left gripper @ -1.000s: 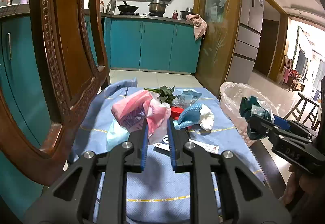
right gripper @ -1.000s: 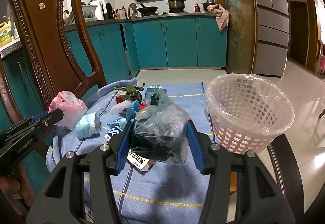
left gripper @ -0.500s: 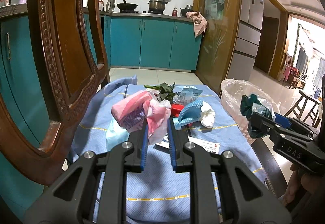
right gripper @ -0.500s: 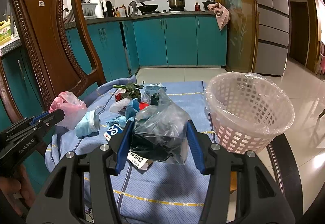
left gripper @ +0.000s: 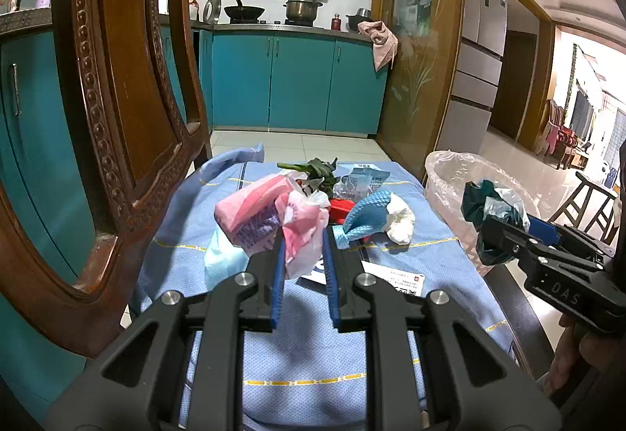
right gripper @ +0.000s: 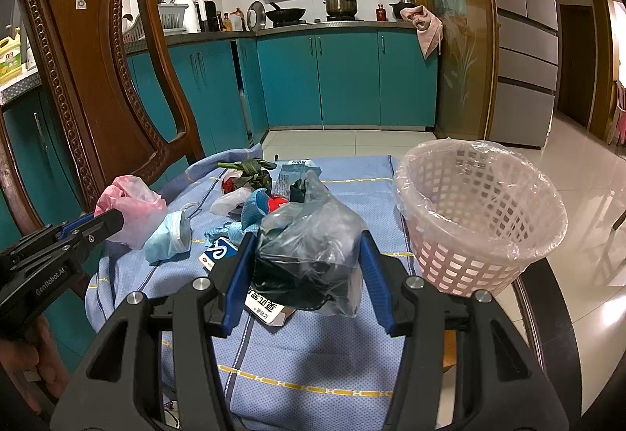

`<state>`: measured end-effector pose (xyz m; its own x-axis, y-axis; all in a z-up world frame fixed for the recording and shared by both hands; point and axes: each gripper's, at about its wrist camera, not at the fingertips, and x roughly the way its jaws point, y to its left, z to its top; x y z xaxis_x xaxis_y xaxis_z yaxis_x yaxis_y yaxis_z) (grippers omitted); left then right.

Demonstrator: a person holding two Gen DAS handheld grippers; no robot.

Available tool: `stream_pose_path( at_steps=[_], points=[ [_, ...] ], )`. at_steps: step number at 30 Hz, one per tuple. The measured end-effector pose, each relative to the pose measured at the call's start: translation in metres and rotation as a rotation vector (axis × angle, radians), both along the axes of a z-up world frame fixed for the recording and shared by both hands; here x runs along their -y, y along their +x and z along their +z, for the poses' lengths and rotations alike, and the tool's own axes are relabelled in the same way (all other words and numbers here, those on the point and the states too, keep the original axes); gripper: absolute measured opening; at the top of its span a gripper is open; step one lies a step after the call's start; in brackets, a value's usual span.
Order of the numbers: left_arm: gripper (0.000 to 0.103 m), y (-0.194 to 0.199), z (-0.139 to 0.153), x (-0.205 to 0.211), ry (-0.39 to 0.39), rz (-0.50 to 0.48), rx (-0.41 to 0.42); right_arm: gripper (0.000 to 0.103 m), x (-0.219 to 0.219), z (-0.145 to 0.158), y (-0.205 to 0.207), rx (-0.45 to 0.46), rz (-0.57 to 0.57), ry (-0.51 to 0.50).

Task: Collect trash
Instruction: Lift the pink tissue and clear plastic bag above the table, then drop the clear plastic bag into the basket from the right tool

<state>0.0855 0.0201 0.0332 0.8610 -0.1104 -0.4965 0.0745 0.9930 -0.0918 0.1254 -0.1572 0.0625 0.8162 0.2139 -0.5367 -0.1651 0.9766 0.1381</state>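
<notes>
Left gripper (left gripper: 301,243) pinches a pink bag (left gripper: 301,231) above the worktop's (left gripper: 297,349) left side. Right gripper (right gripper: 305,255) clamps a clear bag (right gripper: 309,247) of dark trash just beside the basket (right gripper: 481,231), at the worktop's right edge. Mask (right gripper: 170,235), glove (left gripper: 366,216) and leaves (right gripper: 250,171) lie near the far edge.

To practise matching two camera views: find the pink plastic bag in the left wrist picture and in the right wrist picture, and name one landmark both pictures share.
Left wrist view: the pink plastic bag sits at picture centre, pinched between the left gripper fingers.
Right wrist view: the same bag is at the left edge, at the left gripper's tip, beside the wooden chair.
Shared landmark: the lined pink basket, at the right in both views.
</notes>
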Motion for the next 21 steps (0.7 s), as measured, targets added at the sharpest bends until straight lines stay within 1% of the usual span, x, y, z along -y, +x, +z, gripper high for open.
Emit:
stream_pose_path(
  at_steps=[5, 8, 11, 12, 14, 16, 17, 19, 21],
  points=[
    [0.019, 0.001, -0.002, 0.000, 0.003, -0.002, -0.002, 0.052, 0.000, 0.000, 0.000, 0.001, 0.000, 0.000],
    [0.019, 0.001, -0.002, 0.000, 0.004, -0.002, -0.006, 0.052, 0.004, 0.002, 0.001, 0.023, -0.019, -0.008],
    [0.019, 0.001, -0.003, -0.001, 0.006, -0.001, -0.006, 0.052, 0.026, 0.012, 0.005, 0.089, -0.106, -0.010],
    [0.019, 0.001, -0.003, 0.000, 0.005, -0.002, -0.007, 0.052, 0.039, 0.018, 0.009, 0.120, -0.156, -0.009],
    [0.019, 0.001, -0.003, -0.001, 0.005, -0.002, -0.010, 0.053, 0.067, 0.025, 0.023, 0.154, -0.246, 0.001],
    [0.019, 0.002, -0.003, -0.001, 0.006, -0.003, -0.010, 0.053, 0.091, 0.026, 0.038, 0.165, -0.321, 0.007],
    [0.019, 0.002, -0.003, -0.001, 0.005, -0.003, -0.010, 0.053, 0.107, 0.022, 0.052, 0.159, -0.369, 0.005],
    [0.019, 0.002, -0.003, -0.001, 0.009, -0.001, -0.011, 0.053, 0.127, 0.013, 0.069, 0.138, -0.420, 0.017],
    [0.019, 0.004, -0.003, -0.002, 0.010, -0.001, -0.014, 0.058, 0.148, -0.002, 0.087, 0.104, -0.457, 0.037]
  ],
)
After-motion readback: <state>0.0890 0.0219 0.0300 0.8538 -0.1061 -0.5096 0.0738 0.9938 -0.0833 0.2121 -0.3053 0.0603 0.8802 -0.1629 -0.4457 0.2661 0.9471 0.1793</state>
